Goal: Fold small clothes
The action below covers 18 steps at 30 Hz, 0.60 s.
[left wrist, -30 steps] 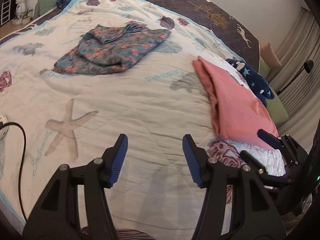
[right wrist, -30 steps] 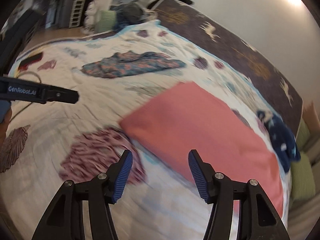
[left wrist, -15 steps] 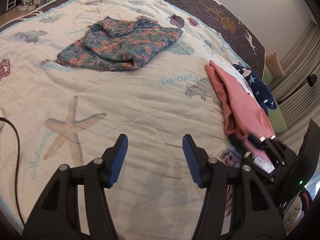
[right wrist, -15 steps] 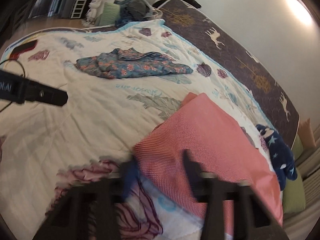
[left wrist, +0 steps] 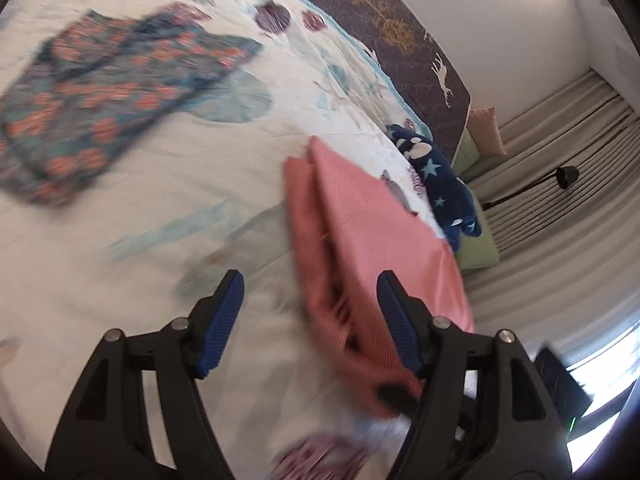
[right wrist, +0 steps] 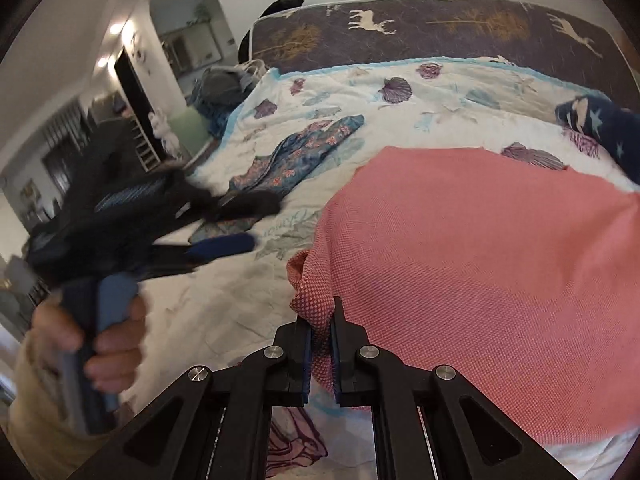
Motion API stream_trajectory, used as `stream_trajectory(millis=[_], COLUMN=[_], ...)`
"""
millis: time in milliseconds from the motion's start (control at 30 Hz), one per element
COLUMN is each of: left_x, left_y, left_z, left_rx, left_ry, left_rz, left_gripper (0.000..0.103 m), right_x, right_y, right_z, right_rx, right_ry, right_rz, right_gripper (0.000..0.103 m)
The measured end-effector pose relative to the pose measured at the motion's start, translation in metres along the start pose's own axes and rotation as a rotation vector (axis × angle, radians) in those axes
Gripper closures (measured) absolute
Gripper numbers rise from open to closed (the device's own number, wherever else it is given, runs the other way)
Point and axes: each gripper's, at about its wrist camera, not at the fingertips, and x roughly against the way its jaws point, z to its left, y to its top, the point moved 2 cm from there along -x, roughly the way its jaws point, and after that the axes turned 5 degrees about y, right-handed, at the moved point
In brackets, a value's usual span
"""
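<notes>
A pink woven garment lies on the white sea-print quilt. My right gripper is shut on its near left corner, which bunches up between the blue pads. In the left wrist view the same pink garment runs from the middle to the lower right, with its near edge lifted. My left gripper is open and empty, just left of that edge; it also shows blurred in the right wrist view. A blue floral garment lies crumpled further up the quilt.
A navy star-print cloth lies beyond the pink garment near the dark headboard mat. Green cushions and curtains are at the right. A pile of clothes sits at the quilt's far corner.
My right gripper has closed on the pink garment's corner and lifted it. My left gripper has swung right toward the pink garment, still open.
</notes>
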Motion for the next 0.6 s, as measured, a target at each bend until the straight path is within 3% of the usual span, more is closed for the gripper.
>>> stream_trajectory(millis=[167,267,333,367,400,433,600], left_x=[-0.050,-0.061,-0.066,-0.069,-0.072,-0.075,-0.068], left_y=[0.025,0.032,0.037,0.040,0.043,0.045,0.049], left_z=[-0.009,-0.020,-0.024,-0.027,-0.028,-0.030,-0.048], left_rx=[0.055,0.037,0.043,0.049,0.051,0.048,0.007], left_ry=[0.044,0.041,0.031,0.030,0.038,0.045,0.079], left_rz=[0.091,0.081,0.087,0.097,0.106,0.115,0.089], left_gripper=[0.034,0.034,0.045,0.061,0.085,0.092,0.092], right_x=[0.017,0.026,0.028,0.029,0.030,0.031,0.039], right_y=[0.002,0.004,0.006,0.006,0.007,0.007,0.007], right_z=[0.002,0.001,-0.003,-0.004,-0.006,-0.007,-0.012], right_rx=[-0.005,-0.009,-0.010,-0.013,-0.017,-0.023,-0.042], right_ry=[0.024,0.038,0.042,0.044,0.048,0.053,0.078], right_rz=[-0.036,-0.055,-0.059,-0.062,-0.063,-0.065,-0.085], right_gripper=[0.097,0.097,0.097,0.097,0.097,0.097,0.097])
